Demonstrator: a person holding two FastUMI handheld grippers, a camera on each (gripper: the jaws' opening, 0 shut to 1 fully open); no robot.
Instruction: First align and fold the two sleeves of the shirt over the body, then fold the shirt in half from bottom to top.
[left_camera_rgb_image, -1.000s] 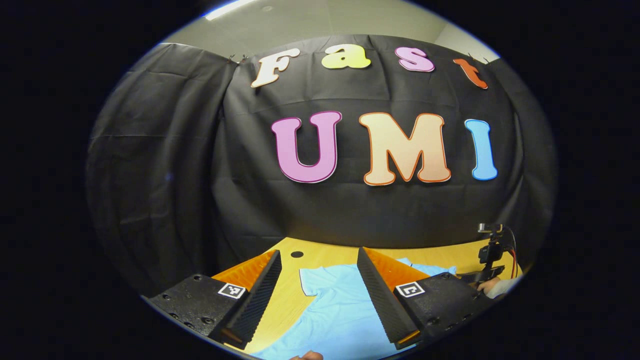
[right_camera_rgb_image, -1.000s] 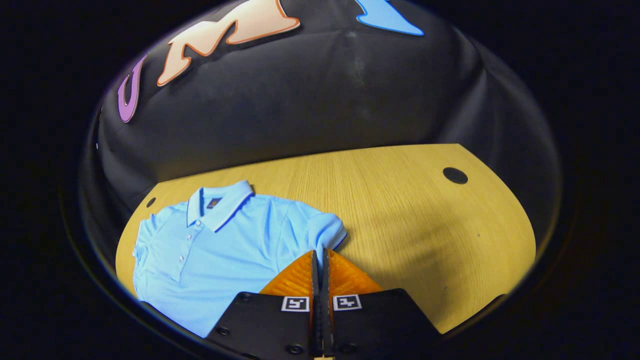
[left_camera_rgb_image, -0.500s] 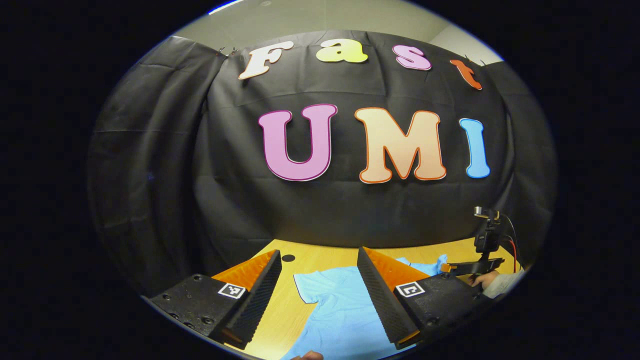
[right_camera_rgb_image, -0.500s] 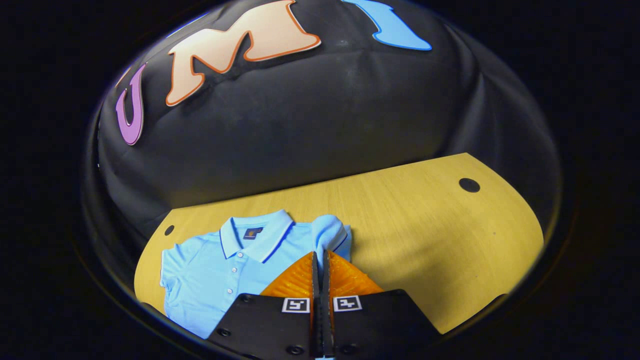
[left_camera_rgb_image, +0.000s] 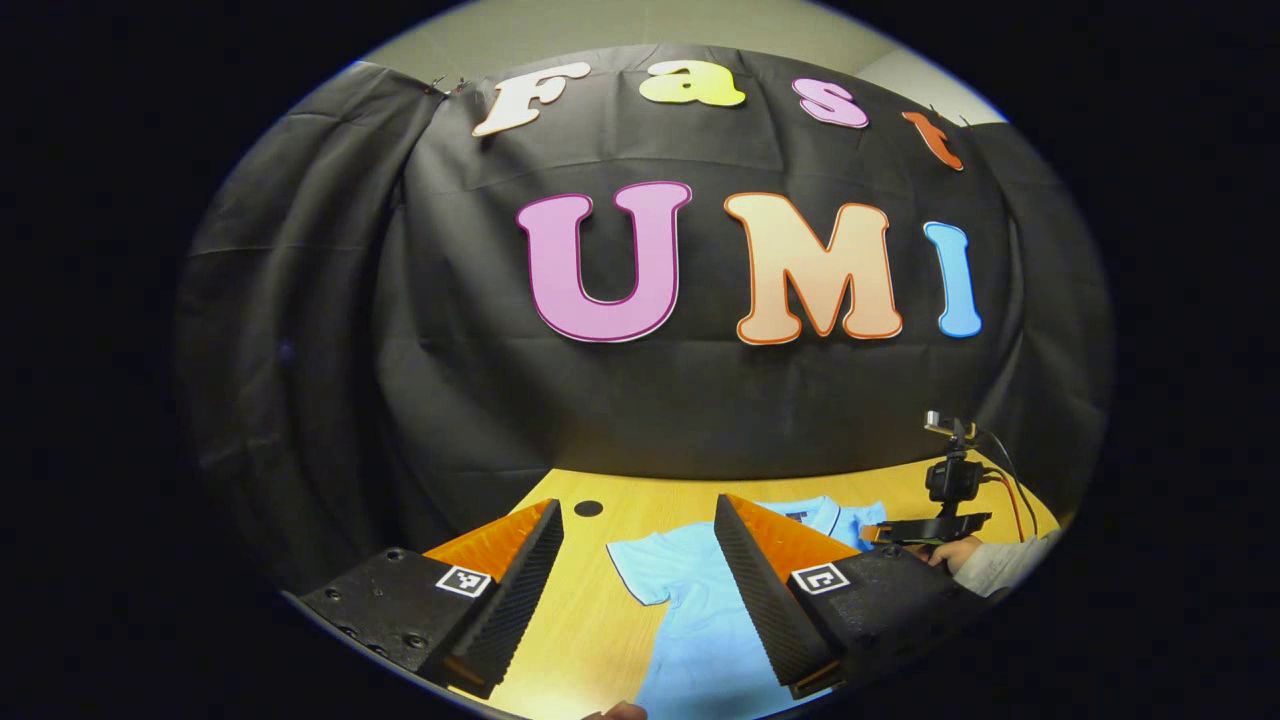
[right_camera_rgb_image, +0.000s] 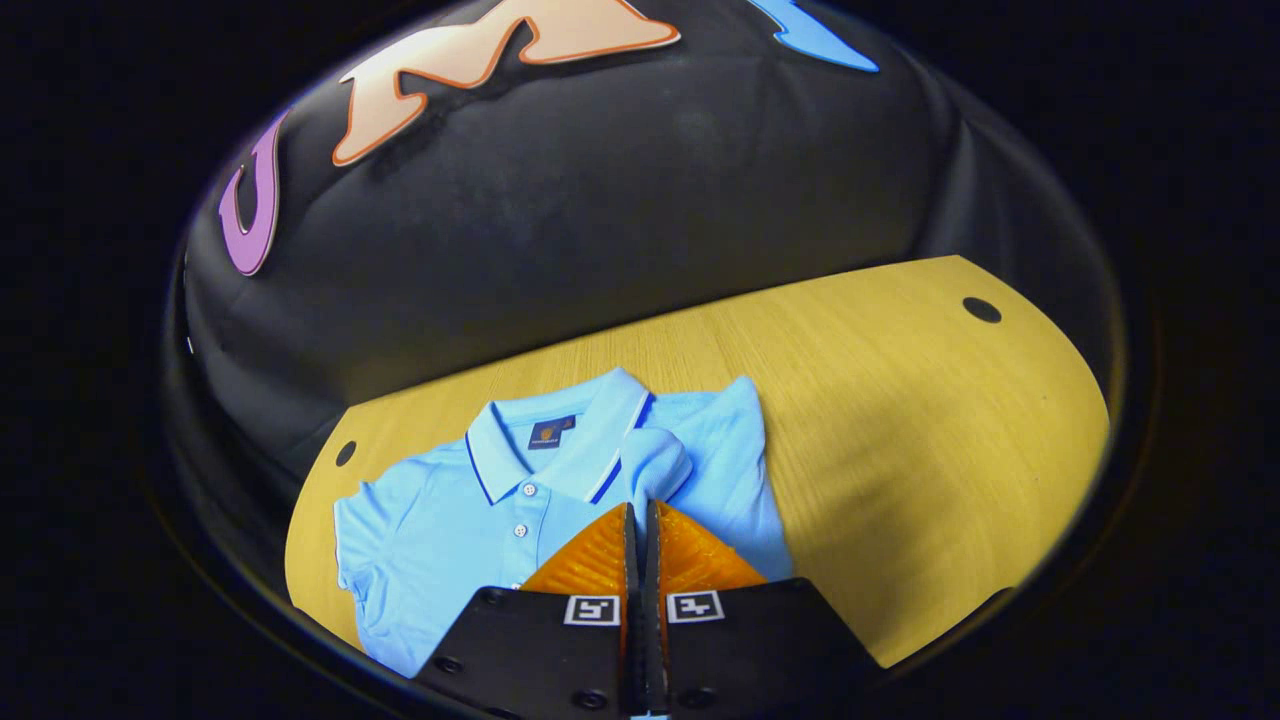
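Right gripper (right_camera_rgb_image: 640, 515) pinches sleeve (right_camera_rgb_image: 655, 465); left gripper (left_camera_rgb_image: 640, 560) gapes wide.

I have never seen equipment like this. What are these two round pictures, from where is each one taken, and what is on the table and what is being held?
A person holds a two-finger hand-held gripper in each hand; a fisheye camera rides on each, so each picture looks forward along that gripper's own fingers at the bottom.

In the left gripper view, the left hand-held gripper is open and holds nothing. Farther off to the right you see the other gripper and the person's hand holding it.

In the right gripper view, the right hand-held gripper is shut on a sleeve of the light blue polo shirt, carrying it over the shirt's body. The shirt lies on a wooden table. The other sleeve lies flat, not yet folded.
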